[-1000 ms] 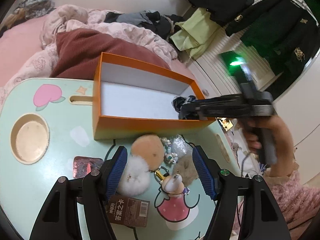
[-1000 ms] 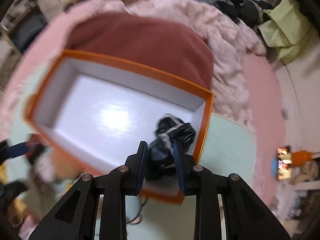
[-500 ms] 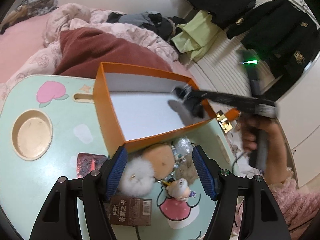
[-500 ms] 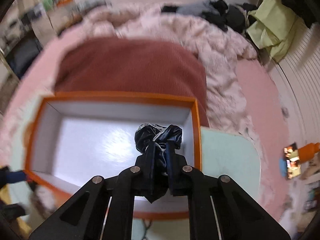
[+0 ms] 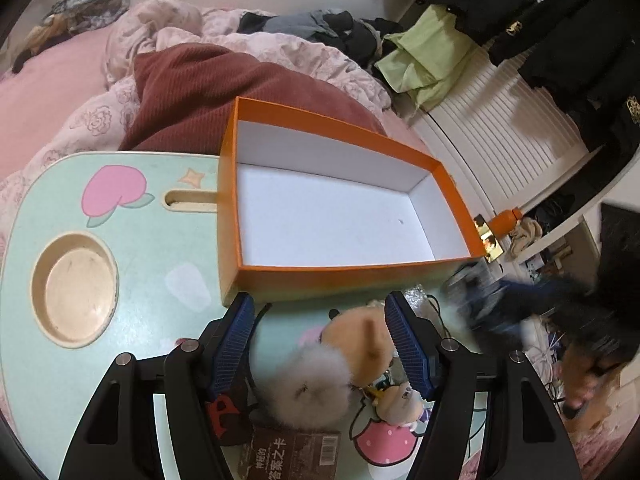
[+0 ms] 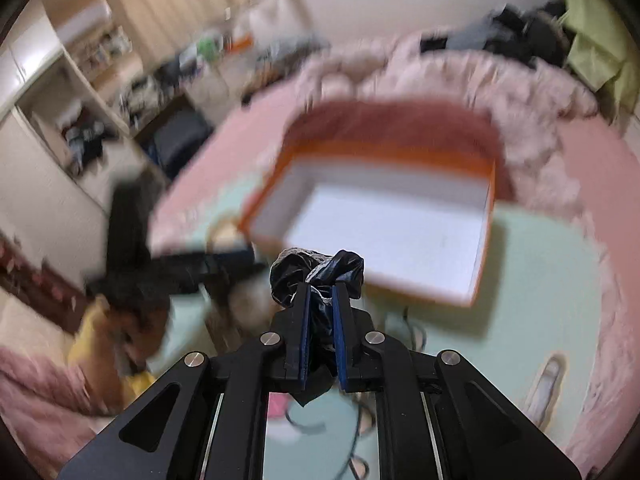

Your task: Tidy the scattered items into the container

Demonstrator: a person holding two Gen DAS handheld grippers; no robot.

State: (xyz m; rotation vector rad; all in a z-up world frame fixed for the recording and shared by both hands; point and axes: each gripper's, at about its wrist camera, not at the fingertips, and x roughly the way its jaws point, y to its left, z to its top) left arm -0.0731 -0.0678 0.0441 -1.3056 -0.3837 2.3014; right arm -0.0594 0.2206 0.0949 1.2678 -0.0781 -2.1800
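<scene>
A crumpled black bag [image 6: 318,276] is pinched tight in the right gripper [image 6: 320,320], low centre of frame, short of the empty orange box [image 5: 452,196]. It could be dropped outside if released early. The left gripper [image 5: 320,344] is held half-open, empty, around plush toys [image 5: 320,376]; a card [image 5: 296,456] lies below.

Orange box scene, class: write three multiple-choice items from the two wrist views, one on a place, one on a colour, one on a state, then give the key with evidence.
1. Where are the pom-poms? A in the box; B on the table between the left gripper's jaws; C on the bed.
2. The orange box is lined: A white; B black; C green.
3. The right gripper is: A open; B shut on the black scrunchie; C shut, holding nothing.

B: they lie outside the box, between the blue pads. A: white floor and walls. B: pads pinch the fabric.
</scene>
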